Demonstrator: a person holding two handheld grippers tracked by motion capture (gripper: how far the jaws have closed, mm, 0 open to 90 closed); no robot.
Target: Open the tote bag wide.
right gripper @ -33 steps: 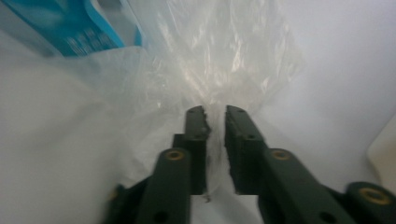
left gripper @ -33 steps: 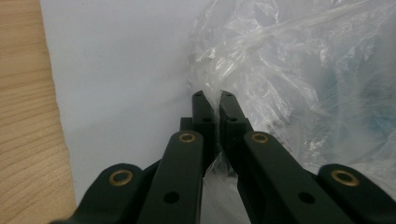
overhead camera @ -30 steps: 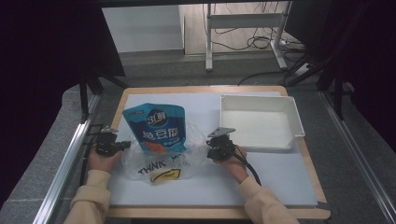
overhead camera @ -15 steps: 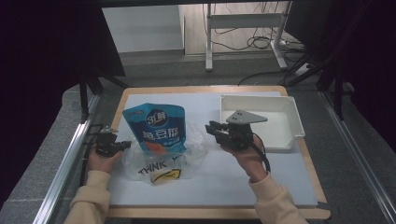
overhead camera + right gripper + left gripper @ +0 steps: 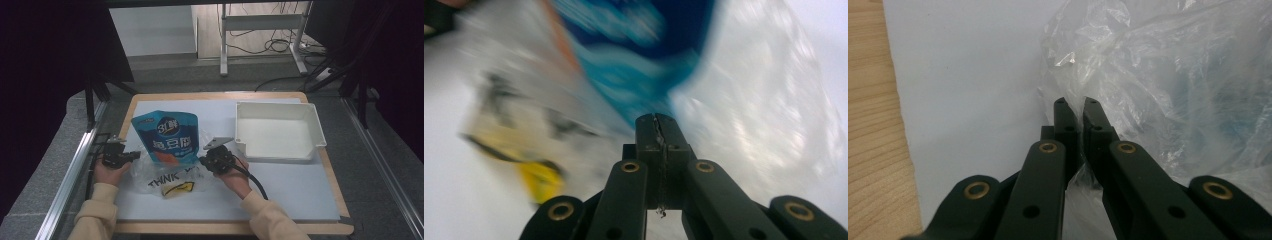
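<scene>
Right gripper view motion-blurred, blue pouch (image 5: 644, 55) print unreadable, pouch btm hidden under plastic bag (image 5: 165, 175) in high view

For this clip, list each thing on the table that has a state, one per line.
Blue pouch: upper part sticking out of the bag.
Clear plastic bag: crumpled, lying on the mat.
White tray: empty.
Left gripper: jaws nearly closed on a fold of the bag.
Right gripper: jaws shut, at the bag's other side.
</scene>
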